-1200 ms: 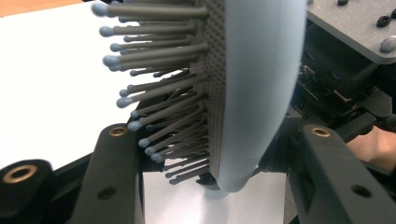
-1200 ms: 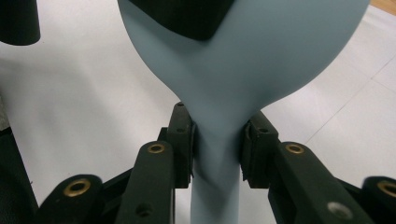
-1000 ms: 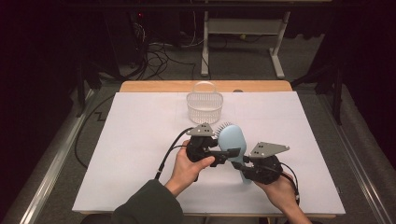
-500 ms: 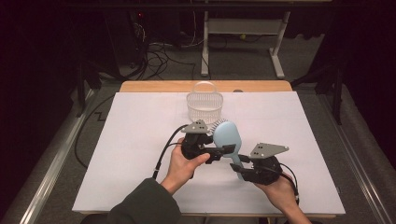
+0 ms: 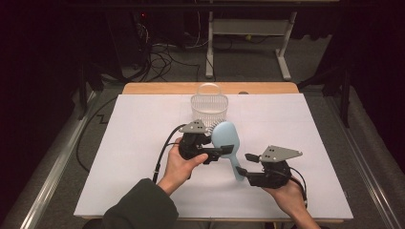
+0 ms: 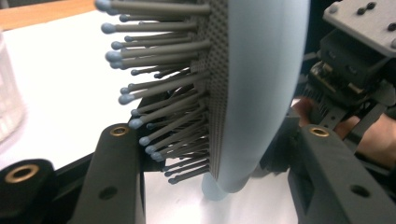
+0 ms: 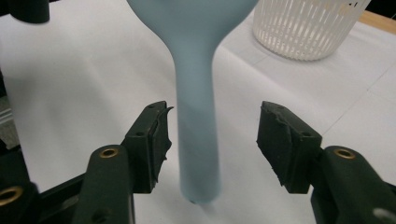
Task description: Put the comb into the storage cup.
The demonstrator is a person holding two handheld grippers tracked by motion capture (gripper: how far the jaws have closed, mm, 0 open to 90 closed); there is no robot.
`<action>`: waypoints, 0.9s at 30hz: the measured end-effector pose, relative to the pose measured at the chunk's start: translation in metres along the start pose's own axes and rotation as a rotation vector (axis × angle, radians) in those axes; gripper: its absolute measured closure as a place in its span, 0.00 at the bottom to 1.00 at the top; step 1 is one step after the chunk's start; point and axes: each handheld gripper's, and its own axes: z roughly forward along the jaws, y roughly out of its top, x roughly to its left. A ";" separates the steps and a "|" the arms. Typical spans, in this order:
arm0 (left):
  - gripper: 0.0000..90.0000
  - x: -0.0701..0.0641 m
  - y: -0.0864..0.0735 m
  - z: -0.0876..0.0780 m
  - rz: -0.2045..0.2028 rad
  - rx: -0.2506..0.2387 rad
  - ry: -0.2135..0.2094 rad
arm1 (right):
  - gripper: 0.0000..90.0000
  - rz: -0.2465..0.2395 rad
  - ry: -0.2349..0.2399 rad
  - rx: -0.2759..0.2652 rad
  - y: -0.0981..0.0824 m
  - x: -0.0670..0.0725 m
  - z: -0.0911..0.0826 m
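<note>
Above the white table, the light-blue plastic paddle hairbrush looks light, rigid and smooth; the left gripper clamps its bristled head, the right gripper's jaws have just been opening off the handle.

In the high view the white paper-covered desk is bright, lit from above. The floor and room around it are very dark, nearly black at the left and right sides. Small soft shadows lie under the hands. In the left gripper view the pale blue plastic hairbrush is so close that its near edge looks fuzzy. In the right gripper view the brush handle is a bit blurry and the white ribbed plastic basket glows bright.
</note>
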 end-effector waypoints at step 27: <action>0.59 0.013 0.014 -0.048 -0.014 -0.065 0.071 | 0.31 0.117 -0.068 -0.160 -0.036 -0.034 -0.037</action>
